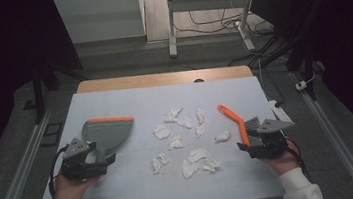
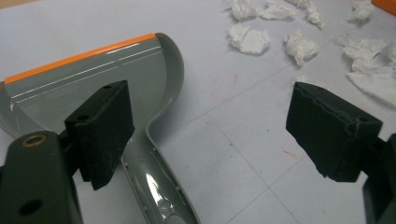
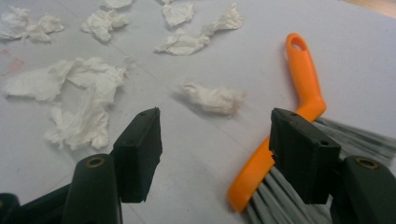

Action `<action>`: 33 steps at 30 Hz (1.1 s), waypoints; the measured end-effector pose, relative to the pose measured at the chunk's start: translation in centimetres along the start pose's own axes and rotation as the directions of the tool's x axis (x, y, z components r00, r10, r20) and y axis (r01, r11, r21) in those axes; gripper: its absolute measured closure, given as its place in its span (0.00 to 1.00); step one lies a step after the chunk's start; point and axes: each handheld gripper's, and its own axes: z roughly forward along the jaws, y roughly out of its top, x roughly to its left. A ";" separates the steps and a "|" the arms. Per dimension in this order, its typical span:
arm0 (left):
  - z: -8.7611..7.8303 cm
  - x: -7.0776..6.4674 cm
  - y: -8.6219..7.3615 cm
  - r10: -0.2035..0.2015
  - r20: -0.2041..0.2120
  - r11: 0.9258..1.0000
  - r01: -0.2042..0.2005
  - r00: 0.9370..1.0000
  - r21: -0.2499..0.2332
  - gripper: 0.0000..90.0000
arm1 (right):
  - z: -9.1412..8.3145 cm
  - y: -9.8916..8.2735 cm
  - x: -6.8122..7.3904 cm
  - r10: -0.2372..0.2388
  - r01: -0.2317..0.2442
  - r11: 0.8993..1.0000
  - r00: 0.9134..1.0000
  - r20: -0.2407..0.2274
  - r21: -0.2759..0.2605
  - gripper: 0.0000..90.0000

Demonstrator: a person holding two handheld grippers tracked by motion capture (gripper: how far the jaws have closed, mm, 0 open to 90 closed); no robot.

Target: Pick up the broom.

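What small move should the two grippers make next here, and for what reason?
Probably each gripper should shift sideways and close on its tool. The left gripper is open, with the grey dustpan's handle lying by one of its jaws, not between them. The right gripper is open too, and the orange brush lies beside its jaw. The crumpled paper scraps cannot be swept until both are held.

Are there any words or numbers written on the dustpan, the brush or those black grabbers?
None: no word, number or sign can be read.
The dustpan is plain grey with an orange edge.
The brush has a plain orange handle.
The left gripper and right gripper carry no lettering.
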 end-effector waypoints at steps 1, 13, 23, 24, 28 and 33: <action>0.0 0.0 0.0 -0.001 -0.001 1.000 0.001 1.000 -0.001 0.18 | -0.1 0.2 -0.1 0.005 -0.005 1.000 1.000 0.002 0.005 0.39; 0.1 0.1 -0.3 0.003 -0.003 1.000 -0.003 1.000 0.005 0.18 | 2.6 5.2 -5.2 0.098 -0.113 0.977 0.991 0.086 0.181 0.38; 0.4 -0.1 -0.6 0.008 0.005 1.000 -0.009 1.000 0.018 0.18 | 6.8 6.5 -8.6 0.146 -0.171 0.925 0.984 0.099 0.339 0.38; 0.4 -0.1 -0.6 0.009 0.006 1.000 -0.009 1.000 0.019 0.18 | 7.1 6.4 -8.8 0.147 -0.172 0.920 0.984 0.096 0.352 0.38; 0.5 -0.1 -0.6 0.009 0.009 1.000 -0.009 1.000 0.021 0.17 | 8.4 6.1 -8.9 0.149 -0.172 0.905 0.985 0.088 0.388 0.37; 0.5 -0.1 -0.7 0.006 0.009 1.000 -0.006 1.000 0.023 0.17 | 9.3 5.8 -8.9 0.147 -0.170 0.889 0.985 0.086 0.425 0.42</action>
